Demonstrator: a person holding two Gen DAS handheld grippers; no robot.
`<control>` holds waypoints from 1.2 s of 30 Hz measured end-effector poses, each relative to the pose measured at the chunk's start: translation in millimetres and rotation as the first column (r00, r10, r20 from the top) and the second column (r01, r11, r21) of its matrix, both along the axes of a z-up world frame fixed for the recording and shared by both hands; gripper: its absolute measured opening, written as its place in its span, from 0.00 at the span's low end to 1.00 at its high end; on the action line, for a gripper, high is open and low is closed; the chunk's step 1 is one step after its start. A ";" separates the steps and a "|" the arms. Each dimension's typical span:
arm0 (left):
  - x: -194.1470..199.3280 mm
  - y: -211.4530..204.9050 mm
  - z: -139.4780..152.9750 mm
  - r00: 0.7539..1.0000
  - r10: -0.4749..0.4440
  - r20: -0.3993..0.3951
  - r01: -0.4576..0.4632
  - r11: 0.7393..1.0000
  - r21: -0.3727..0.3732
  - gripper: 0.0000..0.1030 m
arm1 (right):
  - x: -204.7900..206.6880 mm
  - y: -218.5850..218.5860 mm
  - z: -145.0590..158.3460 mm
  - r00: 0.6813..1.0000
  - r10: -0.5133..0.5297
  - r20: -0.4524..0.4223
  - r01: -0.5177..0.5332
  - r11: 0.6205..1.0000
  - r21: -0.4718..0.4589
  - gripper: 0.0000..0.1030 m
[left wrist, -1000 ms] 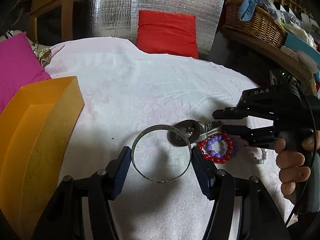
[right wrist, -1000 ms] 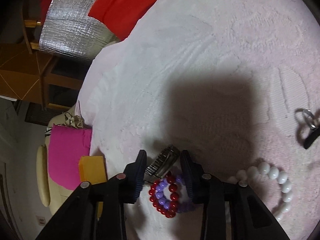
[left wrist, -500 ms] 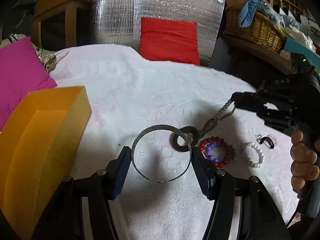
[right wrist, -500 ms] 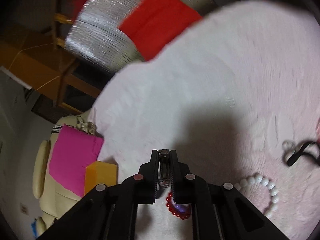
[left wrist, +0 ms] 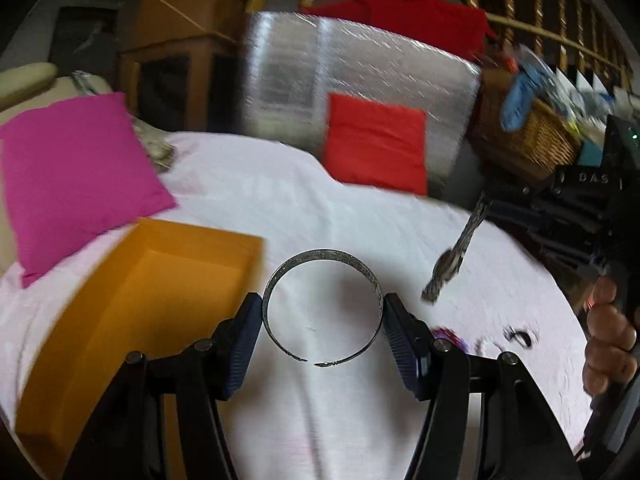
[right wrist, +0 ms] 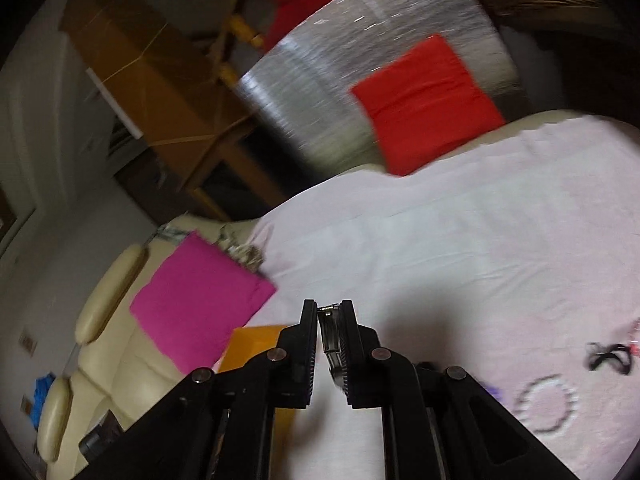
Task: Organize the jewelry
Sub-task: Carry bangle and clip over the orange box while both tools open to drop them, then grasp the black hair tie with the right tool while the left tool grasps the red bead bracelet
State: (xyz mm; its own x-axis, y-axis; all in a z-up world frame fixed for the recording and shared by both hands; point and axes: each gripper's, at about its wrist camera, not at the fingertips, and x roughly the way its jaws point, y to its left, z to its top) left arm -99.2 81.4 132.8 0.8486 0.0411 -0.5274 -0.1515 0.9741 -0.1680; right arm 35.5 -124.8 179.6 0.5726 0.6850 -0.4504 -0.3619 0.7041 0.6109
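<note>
A thin silver bangle (left wrist: 324, 255) is pinched across its width between the blue pads of my left gripper (left wrist: 322, 312), held above the white cloth (left wrist: 320, 208) next to the orange box (left wrist: 132, 312). My right gripper (right wrist: 329, 312) is shut on the band of a metal wristwatch (right wrist: 331, 340). In the left wrist view the wristwatch (left wrist: 456, 256) dangles from the right gripper (left wrist: 486, 196), clear of the cloth. A white bead bracelet (right wrist: 546, 402) and a black hair tie (right wrist: 608, 356) lie on the cloth. A red and purple bead bracelet (left wrist: 450, 336) shows partly behind my left finger.
A pink cushion (left wrist: 72, 168) lies beyond the orange box, a red cushion (left wrist: 376, 144) at the cloth's far edge against a silver panel (left wrist: 360, 68). A wicker basket (left wrist: 532, 140) stands at the far right. A hand (left wrist: 608, 336) grips the right gripper's handle.
My right gripper shut on the watch band and lifted the watch off the cloth. My left gripper rose with the bangle, and the orange box now sits closer beside it.
</note>
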 end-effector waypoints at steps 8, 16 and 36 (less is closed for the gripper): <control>-13.0 85.9 -25.2 0.953 0.279 -0.117 -0.276 0.960 0.043 0.61 | 4.3 130.5 -11.0 0.982 0.180 -0.060 -0.183 0.982 -0.045 0.12; 8.0 111.9 -63.3 0.874 0.391 -0.288 -0.383 0.920 0.084 0.62 | 31.7 212.8 -61.7 0.971 0.177 -0.160 -0.193 0.977 -0.093 0.15; 25.6 0.2 -24.8 0.981 0.186 -0.049 -0.170 0.959 0.226 0.71 | -23.4 -98.8 -62.5 0.981 -0.120 -0.152 0.094 0.981 -0.172 0.46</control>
State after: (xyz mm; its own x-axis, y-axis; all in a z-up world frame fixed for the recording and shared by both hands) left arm -73.6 81.6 108.0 0.7791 0.3094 -0.5453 -0.3294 0.9420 0.0640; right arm 12.1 -223.7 117.1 0.5496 0.5333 -0.6430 -0.1856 0.8284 0.5285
